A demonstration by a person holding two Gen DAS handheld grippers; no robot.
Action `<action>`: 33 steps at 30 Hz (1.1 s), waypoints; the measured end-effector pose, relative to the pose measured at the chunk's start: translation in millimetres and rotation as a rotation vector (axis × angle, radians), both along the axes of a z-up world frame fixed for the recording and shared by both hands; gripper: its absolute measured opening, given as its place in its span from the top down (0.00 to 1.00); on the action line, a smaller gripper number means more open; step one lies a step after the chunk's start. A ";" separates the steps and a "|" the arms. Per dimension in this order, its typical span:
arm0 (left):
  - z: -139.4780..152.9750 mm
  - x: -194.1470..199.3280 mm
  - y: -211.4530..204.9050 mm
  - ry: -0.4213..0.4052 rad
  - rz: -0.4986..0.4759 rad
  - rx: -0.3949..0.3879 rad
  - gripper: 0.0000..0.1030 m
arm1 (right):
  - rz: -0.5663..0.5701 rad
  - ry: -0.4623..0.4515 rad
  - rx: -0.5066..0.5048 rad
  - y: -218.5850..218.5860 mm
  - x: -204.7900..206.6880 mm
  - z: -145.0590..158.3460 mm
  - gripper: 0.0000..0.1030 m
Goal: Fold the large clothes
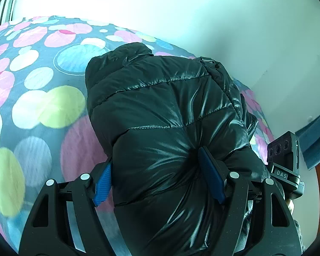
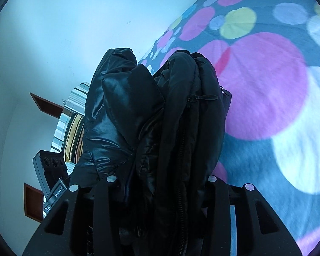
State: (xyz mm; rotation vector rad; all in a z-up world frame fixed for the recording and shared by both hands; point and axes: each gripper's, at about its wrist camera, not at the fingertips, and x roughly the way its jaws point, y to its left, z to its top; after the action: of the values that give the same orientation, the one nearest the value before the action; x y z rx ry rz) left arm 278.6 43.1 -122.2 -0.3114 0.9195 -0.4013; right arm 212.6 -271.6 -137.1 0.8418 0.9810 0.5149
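Clearly both tools carry the same black puffer jacket (image 1: 160, 111) above the spotted bedspread (image 1: 32, 106). The left tool (image 1: 160, 181) pinches a thick wad of the shiny quilted shell between its blue pads (image 1: 211, 179). The right tool (image 2: 160, 181) clamps a gathered bundle of lining and zipper edge; its pads are buried in the fabric, and the jaws have just been closing on it.

Risks, as I judge them: the slick shell could slide out from the left tool's pads, since the filling compresses and springs back. The bundle ahead of the right tool is uneven, so a loose layer or the sleeve may drop free and spoil the fold. The zipper pull (image 2: 204, 98) dangling ahead of the right tool might snag.

Writing: the other tool's camera block (image 1: 284, 155) reads "DAS", and the block left of the right tool shows a small label (image 2: 58, 192), seemingly "GenRobot.AI", though small and hard to read.
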 end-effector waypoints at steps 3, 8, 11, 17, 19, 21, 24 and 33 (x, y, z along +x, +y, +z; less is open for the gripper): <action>-6.1 16.9 5.1 0.009 0.001 0.005 0.28 | 0.000 0.008 -0.002 11.3 14.0 -4.3 0.60; -17.3 36.8 7.4 0.023 -0.006 0.021 0.28 | -0.018 0.032 -0.003 21.0 30.5 -16.5 0.60; -23.8 43.7 7.7 0.031 -0.004 0.036 0.28 | -0.030 0.043 0.004 22.5 35.9 -23.2 0.60; -35.6 46.9 5.9 0.042 0.000 0.056 0.28 | -0.039 0.078 0.054 17.5 39.7 -44.6 0.60; -36.7 45.4 6.2 0.044 0.002 0.056 0.28 | -0.041 0.079 0.059 16.0 38.4 -48.3 0.60; -37.5 45.9 6.6 0.046 0.006 0.053 0.28 | -0.038 0.075 0.049 15.6 35.5 -47.7 0.60; -38.5 46.3 7.3 0.044 0.009 0.053 0.28 | -0.036 0.074 0.037 17.0 36.8 -46.4 0.60; -37.1 43.6 7.6 0.040 0.015 0.059 0.28 | -0.041 0.079 0.016 22.0 44.6 -42.4 0.57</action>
State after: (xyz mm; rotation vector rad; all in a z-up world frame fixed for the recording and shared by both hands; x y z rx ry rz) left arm 322.2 50.7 -159.3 -0.2726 0.9663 -0.3547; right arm 257.1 -249.6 -179.5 0.9001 1.0312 0.4573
